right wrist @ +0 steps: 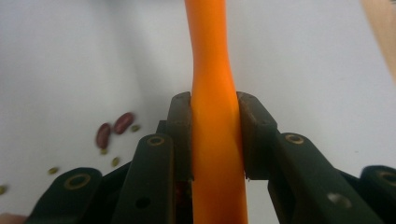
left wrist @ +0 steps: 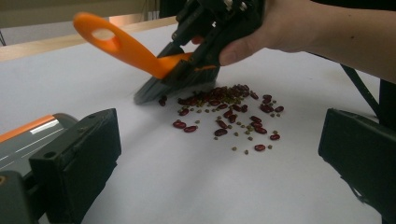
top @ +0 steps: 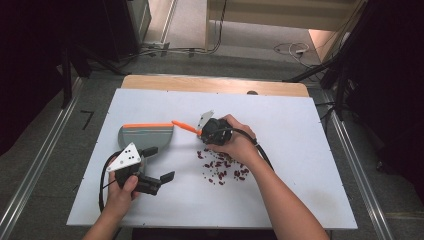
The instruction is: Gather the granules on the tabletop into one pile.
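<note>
Right gripper (top: 204, 131) clamps the orange handle of a small brush (left wrist: 140, 51); the right gripper view has both pads pressed flat on the handle (right wrist: 212, 140). Bristles sit on the white table (top: 300, 150) at the far edge of a scatter of red beans (left wrist: 229, 109), with smaller greenish grains among them. Left gripper (top: 162, 177) rests on the table with jaws wide apart and nothing between them, just in front of the grey dustpan (top: 146, 136), which lies left of the beans, a bare strip of table between.

Risks, as judged:
- Round beans may roll or flick past the pan if the stroke is fast; the pile is already spread loosely.
- The dustpan is unheld, so the pushed pile could shove it back instead of riding in.
- The grip is on a smooth, tapered handle; it may twist under bristle drag.

View differences: the left gripper view gives the bristle-to-bean contact and the greenish grains, which the high view blurs into dark specks. The high view gives the pan-to-pile layout. Which way the pan's mouth faces is hard to tell; probably toward the beans.
</note>
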`<state>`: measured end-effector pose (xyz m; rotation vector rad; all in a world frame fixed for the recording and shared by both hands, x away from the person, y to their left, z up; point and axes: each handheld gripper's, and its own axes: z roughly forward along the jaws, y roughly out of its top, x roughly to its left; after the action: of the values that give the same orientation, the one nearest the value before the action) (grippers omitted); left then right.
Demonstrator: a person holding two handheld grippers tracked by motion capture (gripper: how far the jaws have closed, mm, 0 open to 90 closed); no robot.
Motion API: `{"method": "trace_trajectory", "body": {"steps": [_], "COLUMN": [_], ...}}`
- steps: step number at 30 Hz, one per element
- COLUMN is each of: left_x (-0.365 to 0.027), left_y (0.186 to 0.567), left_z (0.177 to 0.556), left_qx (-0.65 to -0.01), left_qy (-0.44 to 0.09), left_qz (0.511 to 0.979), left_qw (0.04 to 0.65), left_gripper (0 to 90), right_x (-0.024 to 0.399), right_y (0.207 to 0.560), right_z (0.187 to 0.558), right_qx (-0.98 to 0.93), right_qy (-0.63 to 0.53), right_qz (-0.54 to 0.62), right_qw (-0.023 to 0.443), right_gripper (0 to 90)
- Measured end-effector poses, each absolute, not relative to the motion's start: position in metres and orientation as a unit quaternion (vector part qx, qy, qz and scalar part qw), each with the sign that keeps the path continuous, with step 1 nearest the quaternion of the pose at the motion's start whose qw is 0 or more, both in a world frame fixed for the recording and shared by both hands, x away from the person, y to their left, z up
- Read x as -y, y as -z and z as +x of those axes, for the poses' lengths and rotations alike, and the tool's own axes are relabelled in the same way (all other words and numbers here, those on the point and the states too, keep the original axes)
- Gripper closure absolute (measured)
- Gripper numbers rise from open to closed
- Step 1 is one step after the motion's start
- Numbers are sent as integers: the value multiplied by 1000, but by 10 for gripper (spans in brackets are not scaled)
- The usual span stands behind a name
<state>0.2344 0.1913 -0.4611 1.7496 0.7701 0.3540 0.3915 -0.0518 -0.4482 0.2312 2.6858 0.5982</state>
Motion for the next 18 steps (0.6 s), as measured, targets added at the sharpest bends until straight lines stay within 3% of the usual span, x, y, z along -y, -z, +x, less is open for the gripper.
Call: {"method": "trace_trajectory", "body": {"steps": [18], "left_x": [-190], "left_y": [461], "left_z": [234], "left_qx": [-327], "left_qy": [-153], "left_qz": [744], "left_qw": [563], "left_gripper": [0], "right_x": [64], "right_y": [445], "right_z": [355], "right_qx": [-970], "right_qy": [-202], "right_qz": [35], "right_qw": [132], "right_gripper": [673]}}
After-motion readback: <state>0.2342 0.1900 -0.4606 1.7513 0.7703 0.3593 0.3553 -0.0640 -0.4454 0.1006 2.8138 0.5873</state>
